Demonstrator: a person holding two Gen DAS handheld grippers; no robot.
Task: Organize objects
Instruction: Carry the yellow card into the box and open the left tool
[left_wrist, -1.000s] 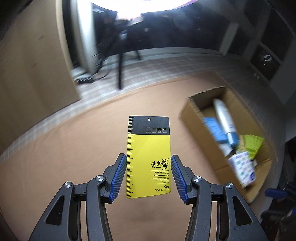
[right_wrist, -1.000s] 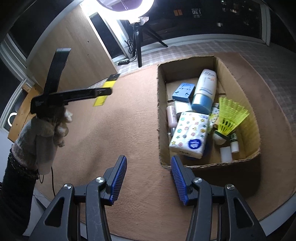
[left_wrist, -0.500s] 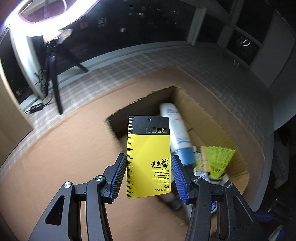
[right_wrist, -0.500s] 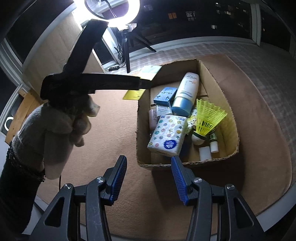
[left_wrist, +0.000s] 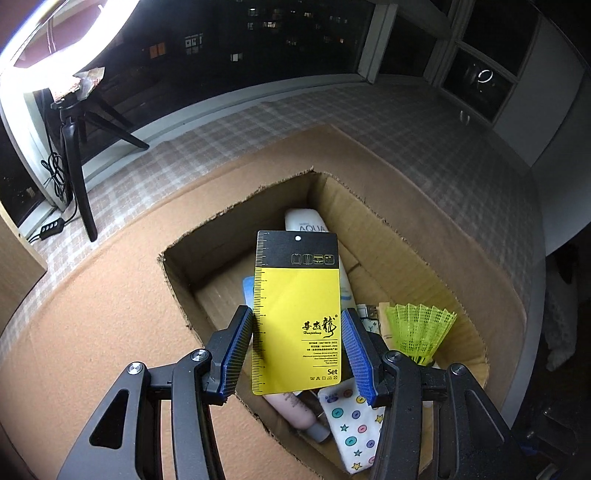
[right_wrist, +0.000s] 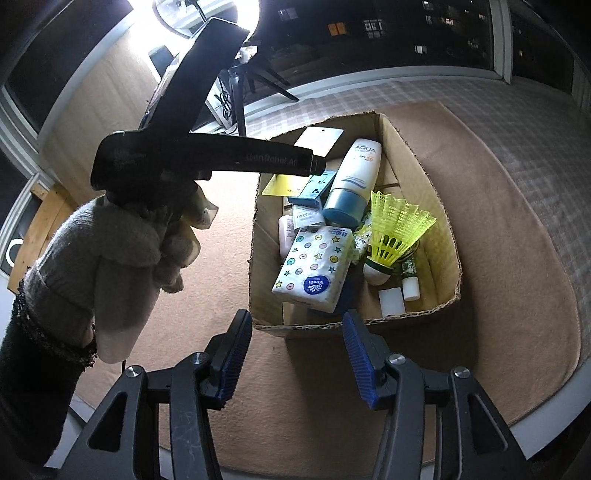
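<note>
The left gripper (left_wrist: 297, 345) pinches the light, stiff yellow card (left_wrist: 296, 314) by its long edges above the cardboard box (left_wrist: 373, 210), while the right gripper (right_wrist: 297, 356) hangs open, holding nothing.

We see a bright ring light (left_wrist: 44, 48) on a black tripod (left_wrist: 79, 155) standing on the checked floor (left_wrist: 229, 129), its cable (left_wrist: 51, 177) trailing down beside a leg. Behind it runs a dark window (left_wrist: 240, 40) showing small city lights. A tan carpet (right_wrist: 509, 229) lies over the floor, and a wooden panel (right_wrist: 96, 92) stands near the light.
</note>
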